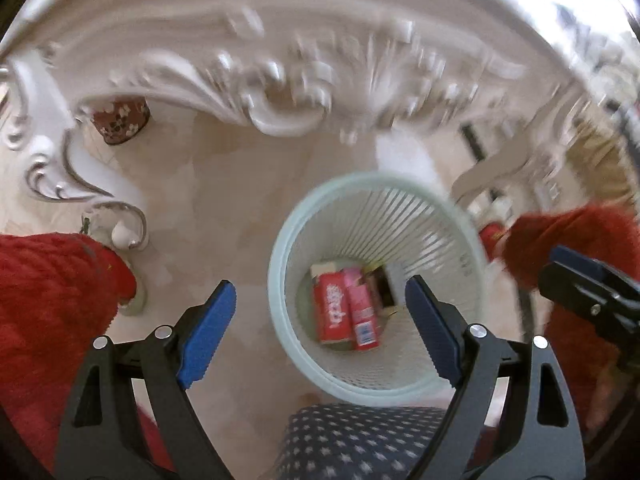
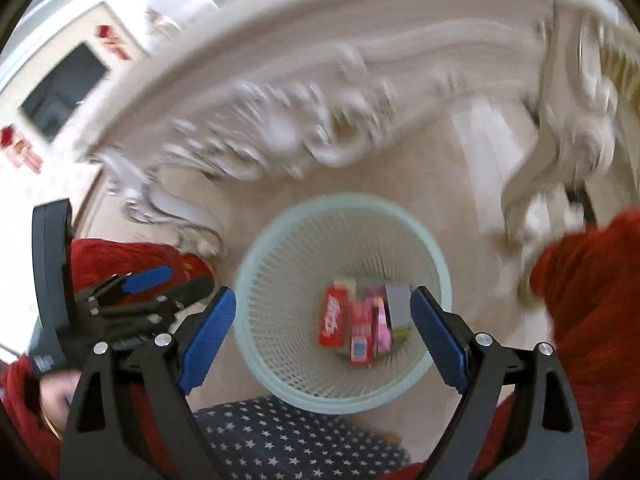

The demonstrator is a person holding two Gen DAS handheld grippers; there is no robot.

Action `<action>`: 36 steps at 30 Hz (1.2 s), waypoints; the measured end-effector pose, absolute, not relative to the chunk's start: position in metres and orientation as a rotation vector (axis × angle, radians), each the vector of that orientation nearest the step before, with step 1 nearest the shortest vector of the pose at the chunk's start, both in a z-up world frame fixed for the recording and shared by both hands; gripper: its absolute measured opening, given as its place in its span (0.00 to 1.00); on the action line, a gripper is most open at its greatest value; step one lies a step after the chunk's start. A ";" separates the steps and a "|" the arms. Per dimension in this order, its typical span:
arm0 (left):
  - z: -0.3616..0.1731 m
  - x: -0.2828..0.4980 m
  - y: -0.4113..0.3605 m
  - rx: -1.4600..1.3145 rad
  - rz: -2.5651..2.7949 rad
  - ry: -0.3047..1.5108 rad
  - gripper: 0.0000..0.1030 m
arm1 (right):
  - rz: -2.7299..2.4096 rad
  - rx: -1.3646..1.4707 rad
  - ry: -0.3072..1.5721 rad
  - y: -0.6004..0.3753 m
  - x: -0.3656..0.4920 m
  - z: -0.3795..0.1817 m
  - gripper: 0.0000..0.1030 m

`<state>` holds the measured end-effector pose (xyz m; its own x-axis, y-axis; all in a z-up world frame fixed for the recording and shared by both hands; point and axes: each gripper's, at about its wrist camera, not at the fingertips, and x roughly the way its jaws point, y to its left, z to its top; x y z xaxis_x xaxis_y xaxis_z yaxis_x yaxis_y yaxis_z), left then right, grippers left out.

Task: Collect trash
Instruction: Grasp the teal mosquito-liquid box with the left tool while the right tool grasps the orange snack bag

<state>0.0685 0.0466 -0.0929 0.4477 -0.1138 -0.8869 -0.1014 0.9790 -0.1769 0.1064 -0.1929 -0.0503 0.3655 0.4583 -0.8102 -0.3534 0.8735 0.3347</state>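
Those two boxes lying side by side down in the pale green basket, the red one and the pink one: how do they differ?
The red cardboard box is plain red with big white lettering; the pink cardboard box is paler, with a blue patch at its near end. The red box looks wider, the pink box slimmer. Both lie flat, lengthwise and touching, on the bottom of the pale green slatted plastic basket.

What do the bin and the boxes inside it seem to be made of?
The bin looks like pale green moulded plastic with a smooth matt finish: thin slatted walls and a grid base let the floor show through. The boxes look like printed cardboard, slightly glossy, with flat faces and sharp folded edges; blur leaves this uncertain.
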 end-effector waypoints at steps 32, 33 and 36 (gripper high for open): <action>0.065 0.395 0.092 -0.241 0.248 0.922 0.82 | 0.853 -0.336 0.731 -0.071 0.332 0.071 0.81; 0.064 0.396 0.094 -0.245 0.246 0.925 0.82 | 0.858 -0.334 0.740 -0.069 0.333 0.069 0.81; 0.058 0.399 0.102 -0.273 0.206 0.945 0.66 | 0.849 -0.354 0.753 -0.063 0.334 0.064 0.76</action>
<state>0.3991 0.1017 0.0577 0.5706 0.0543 -0.8194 -0.2914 0.9463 -0.1403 0.3340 -0.0628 0.0641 0.4288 0.5443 -0.7210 -0.7810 0.6245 0.0069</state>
